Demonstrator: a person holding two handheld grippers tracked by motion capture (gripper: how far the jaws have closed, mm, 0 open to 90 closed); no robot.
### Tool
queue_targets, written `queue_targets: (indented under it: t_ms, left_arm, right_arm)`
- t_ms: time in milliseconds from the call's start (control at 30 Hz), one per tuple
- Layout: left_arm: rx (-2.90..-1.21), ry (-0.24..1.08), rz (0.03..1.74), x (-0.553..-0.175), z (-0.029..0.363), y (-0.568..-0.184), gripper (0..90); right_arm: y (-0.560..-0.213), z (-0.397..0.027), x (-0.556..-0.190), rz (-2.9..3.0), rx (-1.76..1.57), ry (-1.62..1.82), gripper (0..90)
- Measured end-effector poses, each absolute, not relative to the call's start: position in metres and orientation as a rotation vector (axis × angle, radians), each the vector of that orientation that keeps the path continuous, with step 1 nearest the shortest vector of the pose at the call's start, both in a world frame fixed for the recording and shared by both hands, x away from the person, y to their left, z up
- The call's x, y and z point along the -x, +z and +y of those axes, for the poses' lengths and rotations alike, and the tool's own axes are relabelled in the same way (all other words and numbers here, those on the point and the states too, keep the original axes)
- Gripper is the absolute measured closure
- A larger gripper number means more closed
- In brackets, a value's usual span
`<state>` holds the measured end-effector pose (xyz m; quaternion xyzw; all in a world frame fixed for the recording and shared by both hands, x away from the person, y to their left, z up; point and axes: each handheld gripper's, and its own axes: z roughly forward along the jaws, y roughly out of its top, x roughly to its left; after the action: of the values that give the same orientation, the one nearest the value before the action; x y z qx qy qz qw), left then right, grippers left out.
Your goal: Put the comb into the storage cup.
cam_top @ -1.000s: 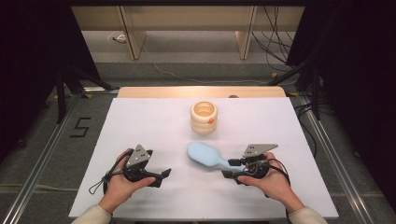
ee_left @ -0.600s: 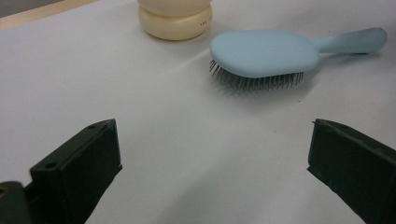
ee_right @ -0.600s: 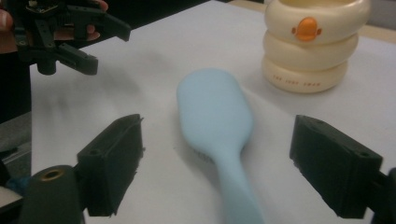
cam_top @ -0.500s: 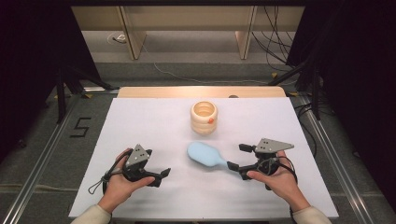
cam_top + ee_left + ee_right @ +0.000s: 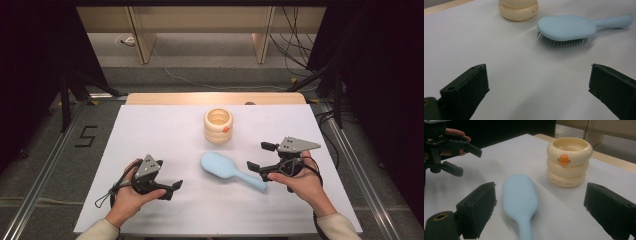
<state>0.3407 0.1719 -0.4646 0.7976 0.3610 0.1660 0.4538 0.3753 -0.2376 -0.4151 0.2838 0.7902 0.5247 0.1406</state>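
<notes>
Counter (image 5: 150, 135) stock: pale-blue hairbrush (image 5: 231, 171) bristles-down at centre, cream ringed cup (image 5: 218, 125) behind it; right tongs (image 5: 262, 162), jaws wide, have drawn back off the brush handle, likely releasing it; left tongs (image 5: 172, 189) rest wide, empty.

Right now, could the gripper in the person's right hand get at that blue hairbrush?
Probably yes. The right gripper has its jaws wide open, and the hairbrush lies bristles down with its handle pointing toward that gripper. In the right gripper view the handle runs up between the jaws, with nothing in the way.
</notes>
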Motion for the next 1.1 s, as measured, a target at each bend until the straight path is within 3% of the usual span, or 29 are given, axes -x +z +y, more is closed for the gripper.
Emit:
queue_targets:
  t_ms: [433,1100]
  left_arm:
    - [-1.971,0.41,0.891,-0.341,0.172,-0.465,1.9]
    - [-1.977,0.404,0.886,-0.341,0.171,-0.465,2.0]
  right_arm:
    - [-0.415,-0.22,-0.392,2.406,-0.812,1.399,11.5]
    - [-0.437,-0.176,-0.408,2.823,-0.71,0.811,16.1]
